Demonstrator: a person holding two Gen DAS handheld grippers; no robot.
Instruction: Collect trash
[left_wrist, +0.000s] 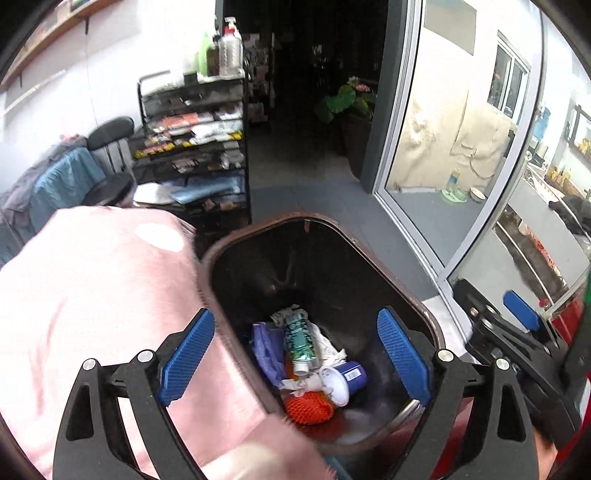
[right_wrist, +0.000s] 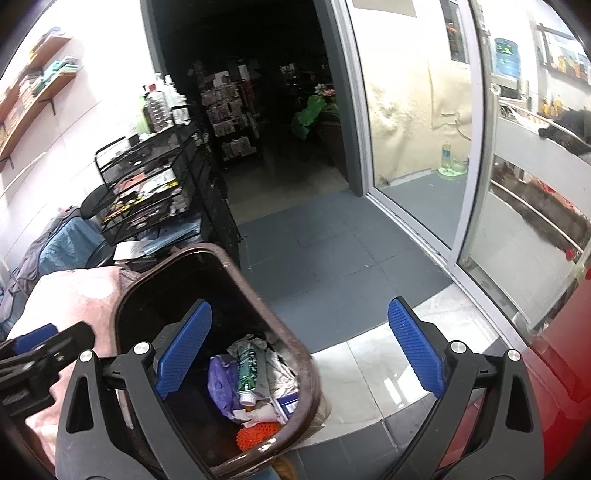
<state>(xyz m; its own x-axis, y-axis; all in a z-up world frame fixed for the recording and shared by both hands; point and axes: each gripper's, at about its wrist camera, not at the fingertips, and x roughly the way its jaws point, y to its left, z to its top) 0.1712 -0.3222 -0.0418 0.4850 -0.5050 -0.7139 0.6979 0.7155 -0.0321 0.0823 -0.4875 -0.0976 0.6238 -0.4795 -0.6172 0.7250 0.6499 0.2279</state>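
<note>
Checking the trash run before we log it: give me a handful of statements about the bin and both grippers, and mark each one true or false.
1. The brown bin holds a green tube. True.
2. The left gripper is clamped on the tube. False: its jaws stand wide open above the bin, nothing between the pads.
3. An orange mesh ball lies in the bin. True.
4. The right gripper carries a piece of trash. False: it is open and empty.
5. The bin is empty. False: it also holds a blue-and-white cup and a purple bag.
</note>
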